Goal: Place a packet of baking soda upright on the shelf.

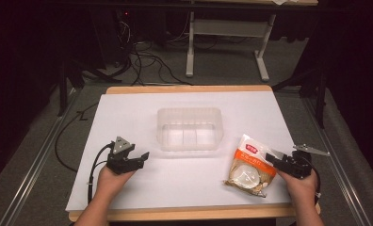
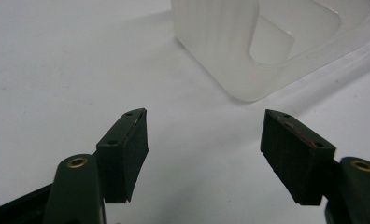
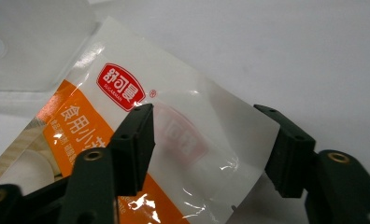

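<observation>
Table (image 1: 142,188) with a white top, seen from above; at its centre stands a translucent plastic container (image 1: 190,128), rim upward. Near the right front edge lies a snack packet (image 1: 248,165), orange and white with a red logo, flat on the surface and well apart from the container. Right gripper (image 1: 274,157), held in the person's right hand, straddles the packet's upper corner: jaws parted, one on each side, pads not pressing. Left gripper (image 1: 141,158) rests at front left, jaws spread wide over bare table, aimed towards the container's near corner
</observation>
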{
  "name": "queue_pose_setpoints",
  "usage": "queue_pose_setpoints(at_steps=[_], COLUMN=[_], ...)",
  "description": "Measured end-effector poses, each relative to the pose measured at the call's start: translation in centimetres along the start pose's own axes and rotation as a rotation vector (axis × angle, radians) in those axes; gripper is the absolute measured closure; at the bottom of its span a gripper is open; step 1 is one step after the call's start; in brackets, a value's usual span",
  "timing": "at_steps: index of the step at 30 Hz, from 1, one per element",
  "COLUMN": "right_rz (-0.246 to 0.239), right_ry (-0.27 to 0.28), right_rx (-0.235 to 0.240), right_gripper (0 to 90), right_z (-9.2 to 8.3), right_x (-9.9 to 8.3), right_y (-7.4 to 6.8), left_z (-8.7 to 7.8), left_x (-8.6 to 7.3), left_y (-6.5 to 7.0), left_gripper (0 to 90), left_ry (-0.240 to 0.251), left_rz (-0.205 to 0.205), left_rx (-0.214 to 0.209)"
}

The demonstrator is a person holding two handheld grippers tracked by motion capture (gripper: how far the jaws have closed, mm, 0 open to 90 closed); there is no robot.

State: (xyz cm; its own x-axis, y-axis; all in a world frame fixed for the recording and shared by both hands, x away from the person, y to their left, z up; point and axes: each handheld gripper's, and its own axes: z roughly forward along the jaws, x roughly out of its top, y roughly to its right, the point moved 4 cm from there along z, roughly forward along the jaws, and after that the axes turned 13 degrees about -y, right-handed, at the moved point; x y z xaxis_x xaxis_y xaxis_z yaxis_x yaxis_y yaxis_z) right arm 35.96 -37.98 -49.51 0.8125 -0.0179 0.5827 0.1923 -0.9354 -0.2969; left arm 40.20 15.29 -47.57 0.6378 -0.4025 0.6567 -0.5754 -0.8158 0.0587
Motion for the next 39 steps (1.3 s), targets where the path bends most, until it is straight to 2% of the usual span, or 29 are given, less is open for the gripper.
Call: queue_pose_setpoints(at_steps=[1,2,3,5,7,10,16,21,24,27,35,36,39], right_rz=[0.000,0.004,0.004,0.004,-0.009,-0.032,-0.077,-0.112,-0.145,-0.167,-0.231,-0.245,-0.247], right_ry=[-0.003,0.007,0.007,0.020,0.026,0.042,0.090,0.159,0.207,0.233,0.305,0.321,0.338], right_rx=[0.009,0.023,0.023,0.044,0.042,0.043,0.039,0.047,0.054,0.054,0.022,0.017,0.013], right_gripper=[49.5,60.0,60.0,70.5,80.2,90.0,90.0,90.0,90.0,90.0,90.0,90.0,90.0], right_z=[0.0,-0.3,-0.3,-0.8,-1.1,-1.7,-2.9,-4.3,-5.4,-5.9,-7.6,-8.0,-8.2], right_x=[0.0,0.0,0.0,0.1,0.1,0.3,0.8,1.3,1.8,2.2,3.9,4.5,5.0], right_y=[0.0,0.1,0.1,0.0,-0.1,-0.3,-1.6,-2.7,-3.9,-4.7,-7.4,-8.1,-8.5], left_z=[0.0,0.0,0.0,0.0,0.0,0.0,-0.1,-0.1,-0.1,-0.1,-0.1,-0.2,-0.2], left_x=[0.0,0.0,0.0,0.0,0.0,0.0,0.1,0.1,0.1,0.1,0.1,0.1,0.1], left_y=[0.0,0.0,0.0,0.0,0.1,0.2,0.3,0.3,0.3,0.3,0.3,0.3,0.3], left_gripper=[32.5,32.5,32.5,32.5,32.5,32.5,32.6,32.6,32.6,32.6,32.6,32.6,32.6], left_ry=[0.001,0.000,0.000,-0.003,-0.004,-0.004,-0.005,-0.006,-0.007,-0.003,-0.005,-0.003,-0.003], left_rz=[0.000,0.002,0.003,0.011,0.016,0.021,0.034,0.043,0.046,0.043,0.044,0.047,0.048], left_rx=[-0.001,-0.001,-0.001,0.002,0.004,0.004,0.002,0.002,0.003,0.001,0.003,0.005,0.006])
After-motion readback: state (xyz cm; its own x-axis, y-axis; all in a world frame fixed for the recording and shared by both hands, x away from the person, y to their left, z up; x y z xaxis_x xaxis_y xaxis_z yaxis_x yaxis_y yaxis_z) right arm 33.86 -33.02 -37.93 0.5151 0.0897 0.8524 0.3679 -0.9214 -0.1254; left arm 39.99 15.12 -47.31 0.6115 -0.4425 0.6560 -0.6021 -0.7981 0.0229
